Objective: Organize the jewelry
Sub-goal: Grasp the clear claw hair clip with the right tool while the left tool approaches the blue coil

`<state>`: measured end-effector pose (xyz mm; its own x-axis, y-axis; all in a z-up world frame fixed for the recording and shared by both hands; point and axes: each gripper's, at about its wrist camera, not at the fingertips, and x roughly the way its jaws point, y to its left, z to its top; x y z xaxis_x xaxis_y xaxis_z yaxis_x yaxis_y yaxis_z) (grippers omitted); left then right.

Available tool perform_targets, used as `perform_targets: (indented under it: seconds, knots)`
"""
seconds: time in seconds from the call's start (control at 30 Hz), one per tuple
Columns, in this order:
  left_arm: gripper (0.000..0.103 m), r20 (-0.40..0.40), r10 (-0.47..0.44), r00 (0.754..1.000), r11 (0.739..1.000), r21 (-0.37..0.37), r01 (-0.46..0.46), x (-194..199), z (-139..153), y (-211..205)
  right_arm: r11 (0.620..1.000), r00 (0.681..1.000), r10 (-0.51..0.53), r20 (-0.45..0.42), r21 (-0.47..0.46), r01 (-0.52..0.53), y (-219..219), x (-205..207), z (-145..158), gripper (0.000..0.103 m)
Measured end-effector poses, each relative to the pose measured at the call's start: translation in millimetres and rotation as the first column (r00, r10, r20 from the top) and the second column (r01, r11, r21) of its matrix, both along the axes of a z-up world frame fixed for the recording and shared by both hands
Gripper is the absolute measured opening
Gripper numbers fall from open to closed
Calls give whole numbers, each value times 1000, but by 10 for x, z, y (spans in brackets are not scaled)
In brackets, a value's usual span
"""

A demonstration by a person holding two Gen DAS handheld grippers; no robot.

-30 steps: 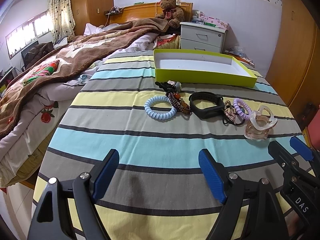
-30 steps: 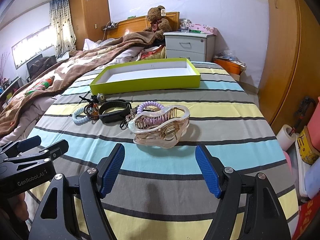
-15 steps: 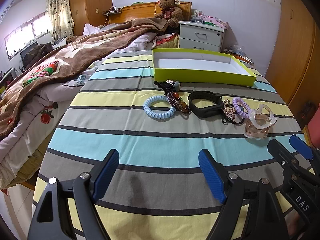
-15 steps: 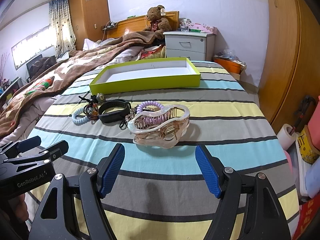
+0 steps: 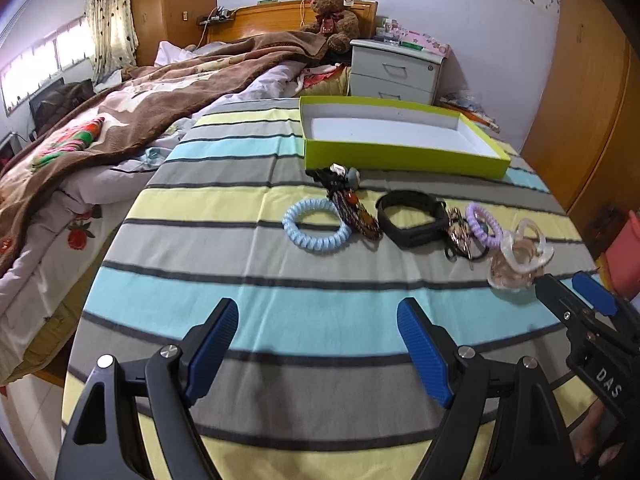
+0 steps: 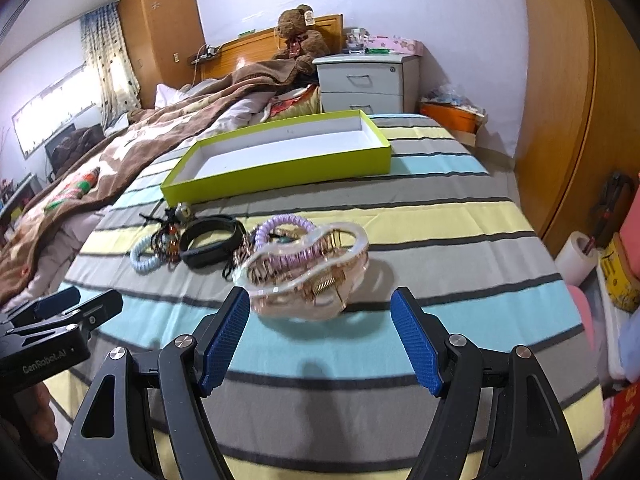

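Observation:
On the striped cloth lie a blue coil hair tie (image 5: pixel 316 228), a beaded piece (image 5: pixel 354 212), a black band (image 5: pixel 412 218), a purple coil tie (image 5: pixel 483 224) and a clear pink hair claw (image 5: pixel 518 256). An empty lime-green tray (image 5: pixel 400 136) stands behind them. My left gripper (image 5: pixel 318 348) is open and empty, short of the row. My right gripper (image 6: pixel 320 336) is open, its fingers just in front of the claw (image 6: pixel 308 276), not touching. The tray (image 6: pixel 280 160) shows behind it.
The round table's cloth (image 5: pixel 240 280) drops off at the left towards a bed with a brown blanket (image 5: pixel 120 120). A white nightstand (image 5: pixel 394 72) and a teddy bear (image 5: pixel 334 16) stand behind. A wooden wardrobe (image 6: pixel 560 100) is at the right.
My right gripper has moved forward towards the hair claw, which now sits closer between its fingers. My left gripper has hardly moved.

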<state>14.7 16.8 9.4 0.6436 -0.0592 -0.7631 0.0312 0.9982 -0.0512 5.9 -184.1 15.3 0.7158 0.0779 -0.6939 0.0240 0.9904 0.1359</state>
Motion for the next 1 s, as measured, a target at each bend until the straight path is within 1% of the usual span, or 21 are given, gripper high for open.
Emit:
perform_targets:
  seconds: [0.13, 0.23, 0.3, 0.33, 0.37, 0.4, 0.43, 0.5, 0.57, 0.7, 0.77, 0.87, 0.9, 0.93, 1.0]
  knots:
    - [83, -12, 11, 1000, 1000, -29, -12, 136, 9, 111, 997, 999, -25, -39, 65, 27, -50, 153, -44, 73]
    - [83, -15, 1, 1000, 1000, -28, -1, 190, 13, 126, 995, 996, -59, -67, 82, 64, -97, 235, -77, 72]
    - [83, -27, -7, 1000, 999, -42, 6, 231, 4, 142, 993, 994, -55, -92, 102, 64, -118, 264, -100, 64]
    - [83, -36, -10, 999, 999, -53, 8, 254, -3, 152, 992, 993, -52, -102, 109, 63, -130, 270, -103, 58]
    - [83, -42, -8, 999, 998, -57, 6, 273, -9, 163, 992, 993, -55, -108, 105, 67, -143, 273, -103, 53]
    - [83, -47, -6, 999, 999, -53, 4, 294, -15, 168, 993, 992, -62, -114, 93, 72, -156, 275, -102, 51]
    - [83, -53, -5, 999, 999, -52, 2, 307, -17, 170, 994, 991, -62, -117, 87, 73, -171, 274, -92, 44]
    - [83, -62, -9, 998, 998, -58, 6, 332, -22, 177, 994, 991, -54, -121, 90, 65, -200, 274, -67, 37]
    - [83, -69, -9, 998, 998, -55, 5, 362, -26, 183, 996, 991, -47, -126, 70, 56, -212, 274, -39, 26]
    - [83, -84, -15, 996, 998, -55, 11, 400, -39, 179, 999, 989, -31, -142, 25, 35, -213, 314, -14, 25]
    - [83, -94, -22, 995, 998, -58, 17, 420, -52, 169, 1000, 986, -2, -165, 6, 3, -169, 356, -31, 25]
    - [83, -111, -23, 994, 998, -63, 16, 455, -70, 166, 1000, 983, 3, -185, -14, -5, -149, 403, -84, 24]
    - [83, -112, -22, 993, 998, -62, 15, 461, -70, 165, 1000, 983, 0, -183, -18, -4, -150, 404, -85, 21]
    - [83, -112, -22, 993, 998, -65, 15, 465, -70, 169, 1000, 984, -1, -177, -24, -4, -153, 404, -83, 13]
    - [83, -118, -24, 993, 997, -69, 15, 481, -73, 176, 999, 987, -4, -163, -39, -2, -163, 394, -58, 13]
